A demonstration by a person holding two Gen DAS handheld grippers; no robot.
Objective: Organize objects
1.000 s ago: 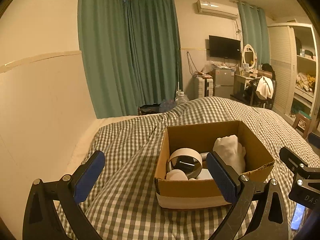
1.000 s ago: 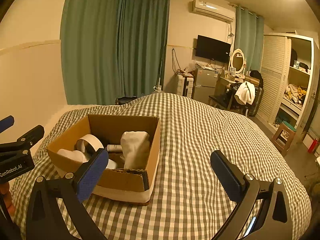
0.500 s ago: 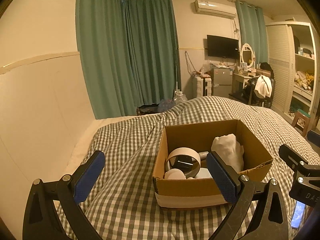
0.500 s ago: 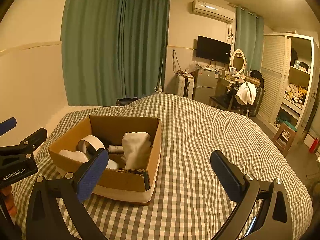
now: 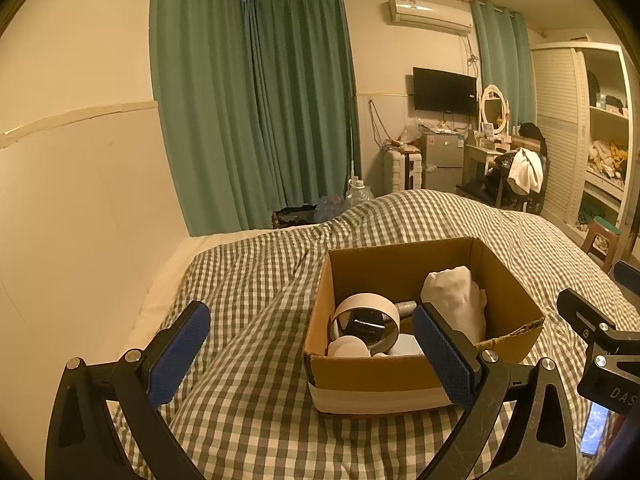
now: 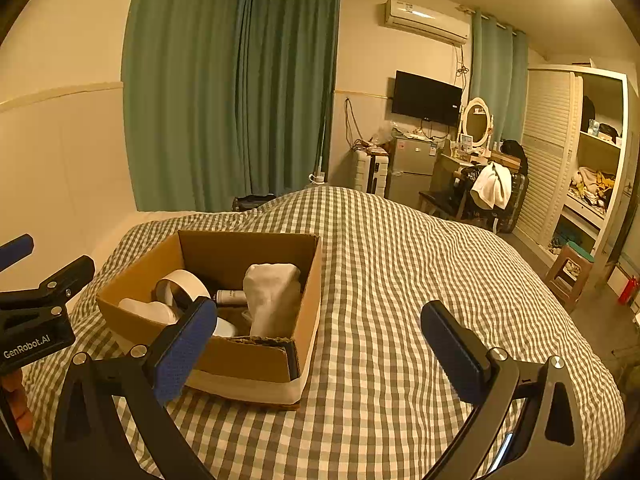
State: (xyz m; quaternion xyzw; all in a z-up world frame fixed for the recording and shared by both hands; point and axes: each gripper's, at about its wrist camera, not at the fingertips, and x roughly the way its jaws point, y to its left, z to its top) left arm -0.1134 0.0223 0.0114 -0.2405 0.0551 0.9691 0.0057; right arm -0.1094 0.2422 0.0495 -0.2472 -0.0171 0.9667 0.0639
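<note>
- cardboard box (image 5: 404, 376) resting open-topped on the bed (image 5: 256, 412), on the green-and-white checked cover; seen in the right wrist view at (image 6: 244, 356).
- inside the box: tape roll (image 5: 365, 312) standing on edge toward the left, crumpled white cloth (image 5: 456, 304) toward the right, small cylinder (image 6: 231, 297) lying between them at the back, round white pieces (image 5: 349, 347) at the near wall.
- left gripper (image 5: 312, 356) held above the bed, jaws spread wide, nothing between them; right blue pad (image 5: 442, 360) overlapping the box's near edge in view, contact not determinable.
- right gripper (image 6: 318, 352) held above the bed to the right of the box, jaws spread wide and empty.
- background: green curtains (image 6: 232, 92), wall tv (image 6: 426, 98), air conditioner (image 6: 426, 20), open wardrobe (image 6: 592, 152).
</note>
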